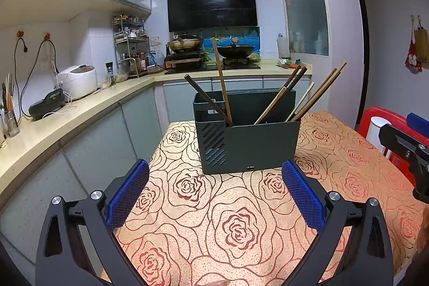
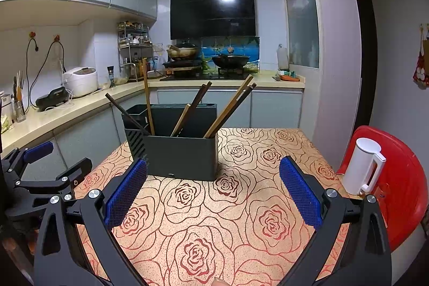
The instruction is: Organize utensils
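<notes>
On a rose-print tablecloth (image 1: 236, 229), a dark utensil holder (image 1: 248, 133) w/ chopsticks (image 1: 313, 95) leaning inside sits mid-table; left gripper (image 1: 214, 200) & right gripper (image 2: 213, 195) hover near it, jaws apart, empty.

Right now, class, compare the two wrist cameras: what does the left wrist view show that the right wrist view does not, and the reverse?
Only the left wrist view shows the right gripper from outside, at its right edge. Only the right wrist view shows the left gripper from outside, at its left edge, and the whole white kettle on the red chair. Both show the dark utensil holder with chopsticks leaning in it, on the rose-patterned tablecloth, each gripper open and empty.
</notes>
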The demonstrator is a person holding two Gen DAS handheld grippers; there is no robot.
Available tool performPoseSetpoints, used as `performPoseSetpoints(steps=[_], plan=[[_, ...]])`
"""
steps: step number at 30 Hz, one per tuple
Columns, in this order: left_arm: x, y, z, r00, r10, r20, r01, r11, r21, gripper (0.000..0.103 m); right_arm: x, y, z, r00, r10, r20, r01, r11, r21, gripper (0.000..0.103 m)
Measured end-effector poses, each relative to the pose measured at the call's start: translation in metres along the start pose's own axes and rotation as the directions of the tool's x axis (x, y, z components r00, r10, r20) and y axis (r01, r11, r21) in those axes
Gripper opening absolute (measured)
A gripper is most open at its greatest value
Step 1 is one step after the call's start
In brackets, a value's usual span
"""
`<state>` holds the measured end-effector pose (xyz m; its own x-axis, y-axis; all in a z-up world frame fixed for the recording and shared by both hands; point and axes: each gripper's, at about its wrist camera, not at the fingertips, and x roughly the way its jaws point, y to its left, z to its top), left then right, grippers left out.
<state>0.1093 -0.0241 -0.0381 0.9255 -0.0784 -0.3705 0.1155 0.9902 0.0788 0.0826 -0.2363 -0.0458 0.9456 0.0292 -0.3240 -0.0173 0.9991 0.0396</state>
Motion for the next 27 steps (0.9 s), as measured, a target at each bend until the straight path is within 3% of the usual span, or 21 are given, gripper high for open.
performPoseSetpoints(steps=[27], plan=[[0.0007,0.0004,0.0001,1.000,0.002,-0.001,-0.002,1.000,0.002,0.096,0.0009,0.0011,-0.0008,1.000,0.001,-0.005,-0.001,1.000,-0.002,0.096]])
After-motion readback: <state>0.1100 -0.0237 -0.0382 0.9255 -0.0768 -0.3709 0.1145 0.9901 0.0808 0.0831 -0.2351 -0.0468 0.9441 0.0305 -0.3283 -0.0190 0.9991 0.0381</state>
